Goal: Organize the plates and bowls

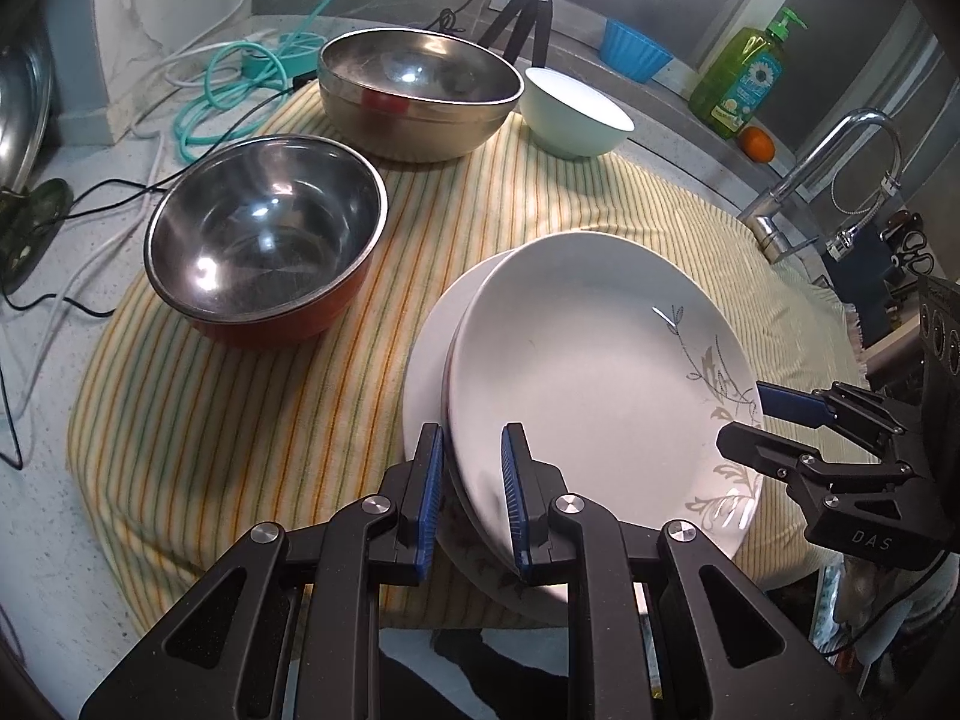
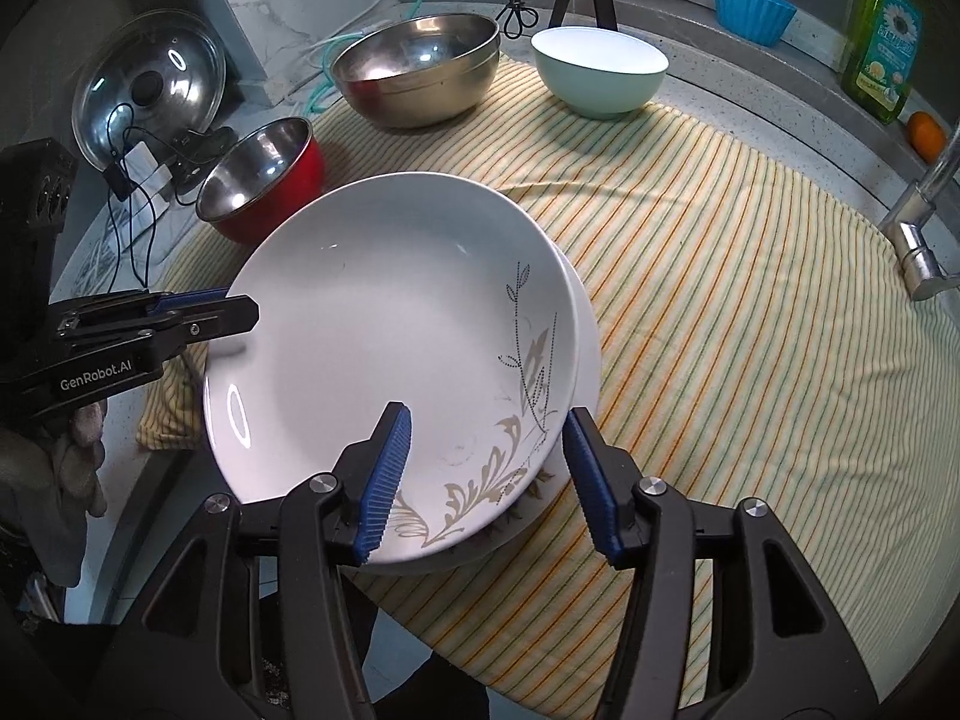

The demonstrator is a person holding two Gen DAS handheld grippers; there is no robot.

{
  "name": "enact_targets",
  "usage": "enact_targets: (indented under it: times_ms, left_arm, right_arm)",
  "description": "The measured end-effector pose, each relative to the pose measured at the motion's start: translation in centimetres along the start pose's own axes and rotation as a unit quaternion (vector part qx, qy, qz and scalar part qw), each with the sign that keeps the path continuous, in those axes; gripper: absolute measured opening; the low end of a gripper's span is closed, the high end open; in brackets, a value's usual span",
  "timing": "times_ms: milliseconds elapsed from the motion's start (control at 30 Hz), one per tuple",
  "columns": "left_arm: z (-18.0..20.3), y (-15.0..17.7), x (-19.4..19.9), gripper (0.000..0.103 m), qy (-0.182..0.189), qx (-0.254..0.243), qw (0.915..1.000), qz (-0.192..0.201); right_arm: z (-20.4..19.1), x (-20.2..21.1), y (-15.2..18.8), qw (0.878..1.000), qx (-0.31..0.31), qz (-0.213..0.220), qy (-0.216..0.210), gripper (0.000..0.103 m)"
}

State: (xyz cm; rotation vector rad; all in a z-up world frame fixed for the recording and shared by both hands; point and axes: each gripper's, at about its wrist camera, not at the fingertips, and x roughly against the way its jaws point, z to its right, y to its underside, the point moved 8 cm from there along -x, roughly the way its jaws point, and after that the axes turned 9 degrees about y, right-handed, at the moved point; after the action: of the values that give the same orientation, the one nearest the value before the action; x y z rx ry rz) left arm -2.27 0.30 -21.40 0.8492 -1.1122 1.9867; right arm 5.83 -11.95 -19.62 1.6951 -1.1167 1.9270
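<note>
A white plate with a grey leaf pattern [image 1: 588, 360] [image 2: 384, 324] lies slightly askew on a second white plate [image 1: 423, 360] [image 2: 591, 348], both on the striped cloth. My left gripper [image 1: 472, 498] [image 2: 240, 309] is shut on the top plate's rim. My right gripper [image 2: 487, 480] [image 1: 744, 420] straddles the opposite, patterned rim, and it is open, with its pads off the plate. Behind stand a red-sided steel bowl [image 1: 264, 240] [image 2: 264, 180], a large steel bowl [image 1: 420, 90] [image 2: 420, 72] and a pale green bowl [image 1: 570, 114] [image 2: 600, 72].
A yellow striped cloth [image 2: 720, 300] covers the counter. A faucet [image 1: 810, 180] stands at the right. A green soap bottle [image 2: 882, 42], an orange [image 2: 924, 132] and a blue cup [image 2: 750, 6] line the back ledge. A pot lid [image 2: 150, 96], cables and a tripod [image 1: 528, 6] sit behind.
</note>
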Motion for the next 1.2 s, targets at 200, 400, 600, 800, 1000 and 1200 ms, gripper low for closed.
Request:
enact_targets:
  times_ms: [200,400,600,800,1000,1200]
  left_arm:
    - [0.0,0.1,0.1,0.018,0.001,-0.002,1.0,0.0]
    - [-0.1,-0.1,0.2,0.018,0.005,-0.002,1.0,-0.002]
    - [-0.4,-0.8,1.0,0.018,0.012,-0.004,0.9999,0.003]
    - [-1.4,-2.7,2.7,0.018,0.027,0.01,0.9993,0.022]
    - [-2.9,-6.1,3.9,0.026,0.039,0.013,0.9984,0.04]
    - [-4.7,-10.3,4.6,0.03,0.043,0.005,0.9975,0.055]
  right_arm:
    - [-0.1,0.0,0.1,1.0,-0.004,-0.002,-0.003,0.056]
    - [-0.2,0.0,0.2,1.0,-0.01,-0.005,-0.008,0.056]
    - [0.6,0.8,-0.4,0.999,-0.04,0.005,-0.01,0.057]
    - [1.5,2.3,-2.6,0.995,-0.092,0.029,-0.034,0.063]
    - [1.7,3.0,-6.0,0.989,-0.127,0.051,-0.052,0.063]
    - [0.9,2.3,-9.4,0.985,-0.148,0.062,-0.064,0.063]
